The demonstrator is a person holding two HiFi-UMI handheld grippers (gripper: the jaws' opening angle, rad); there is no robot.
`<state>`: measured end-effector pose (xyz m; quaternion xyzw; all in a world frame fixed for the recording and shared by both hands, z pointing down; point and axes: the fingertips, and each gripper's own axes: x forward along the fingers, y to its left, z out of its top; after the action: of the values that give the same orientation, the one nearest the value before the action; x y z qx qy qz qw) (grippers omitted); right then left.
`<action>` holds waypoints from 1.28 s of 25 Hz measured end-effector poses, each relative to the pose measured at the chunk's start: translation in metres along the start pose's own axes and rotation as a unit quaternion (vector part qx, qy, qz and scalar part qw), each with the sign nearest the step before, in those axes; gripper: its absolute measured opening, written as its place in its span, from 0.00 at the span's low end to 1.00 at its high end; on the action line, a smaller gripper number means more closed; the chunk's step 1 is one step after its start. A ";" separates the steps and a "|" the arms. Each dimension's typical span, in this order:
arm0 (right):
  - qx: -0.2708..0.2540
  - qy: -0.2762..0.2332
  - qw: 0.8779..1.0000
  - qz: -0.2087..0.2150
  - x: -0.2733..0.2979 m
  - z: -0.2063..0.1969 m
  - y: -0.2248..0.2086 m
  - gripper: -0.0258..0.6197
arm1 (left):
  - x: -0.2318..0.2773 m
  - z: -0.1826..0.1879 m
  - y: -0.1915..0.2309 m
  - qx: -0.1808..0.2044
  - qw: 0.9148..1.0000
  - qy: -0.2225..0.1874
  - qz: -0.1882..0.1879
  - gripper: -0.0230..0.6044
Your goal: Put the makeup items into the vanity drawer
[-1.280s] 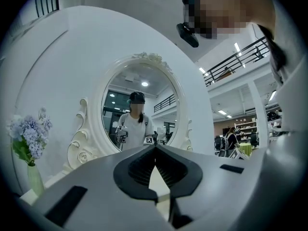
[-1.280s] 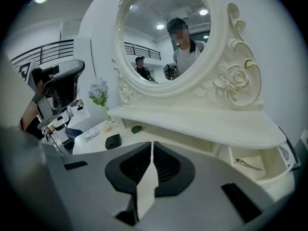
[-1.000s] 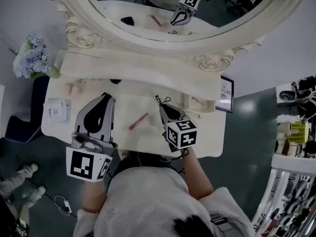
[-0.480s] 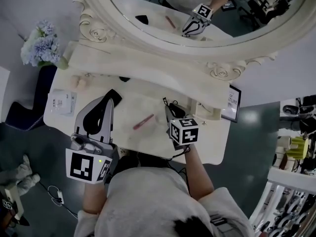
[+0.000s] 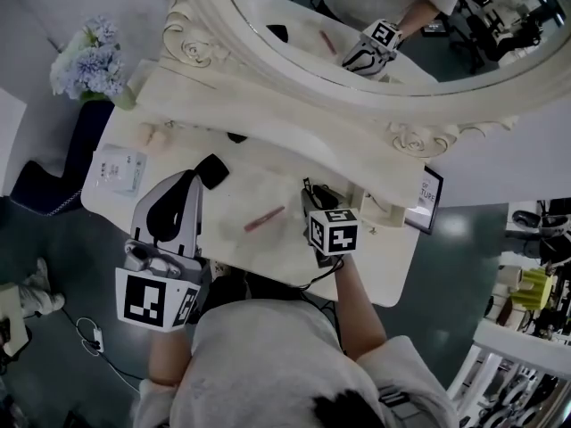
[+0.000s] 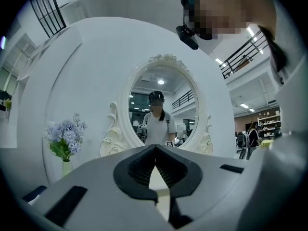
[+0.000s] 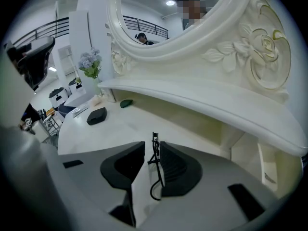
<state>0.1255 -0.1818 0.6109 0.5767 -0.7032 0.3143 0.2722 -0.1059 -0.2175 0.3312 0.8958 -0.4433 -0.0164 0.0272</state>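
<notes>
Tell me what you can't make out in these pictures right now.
- Vanity drawer: no view clearly shows it. In the head view the person's body hides the vanity table's front edge.
- Thin black wire item in the right gripper: too thin to identify in either view.
- White packet, framed sign: print too small, head view.

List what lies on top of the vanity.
A black case, a pink stick, a white packet and a small dark item. The left gripper and right gripper, clamping a black wire tool, hide some tabletop.
</notes>
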 end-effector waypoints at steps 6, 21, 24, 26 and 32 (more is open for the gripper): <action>-0.008 0.013 1.000 -0.001 0.007 -0.004 0.001 0.20 | -0.005 -0.001 0.007 0.000 1.000 0.002 0.014 0.06; -0.014 0.015 1.000 -0.023 0.006 -0.003 -0.002 0.11 | -0.009 0.002 0.009 0.002 1.000 0.000 0.017 0.06; -0.004 0.004 1.000 -0.019 0.001 0.003 0.001 0.10 | -0.008 0.004 0.009 0.003 1.000 -0.003 0.014 0.06; 0.003 -0.005 1.000 -0.015 -0.003 0.007 0.004 0.10 | -0.008 0.005 0.009 0.003 1.000 -0.004 0.011 0.06; 0.020 -0.049 0.999 0.006 -0.020 0.025 0.018 0.10 | -0.006 0.009 0.007 0.004 1.000 -0.009 -0.002 0.06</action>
<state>0.1110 -0.1859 0.5772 0.5927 -0.7126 0.3013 0.2242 -0.1154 -0.2169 0.3226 0.8967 -0.4416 -0.0225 0.0194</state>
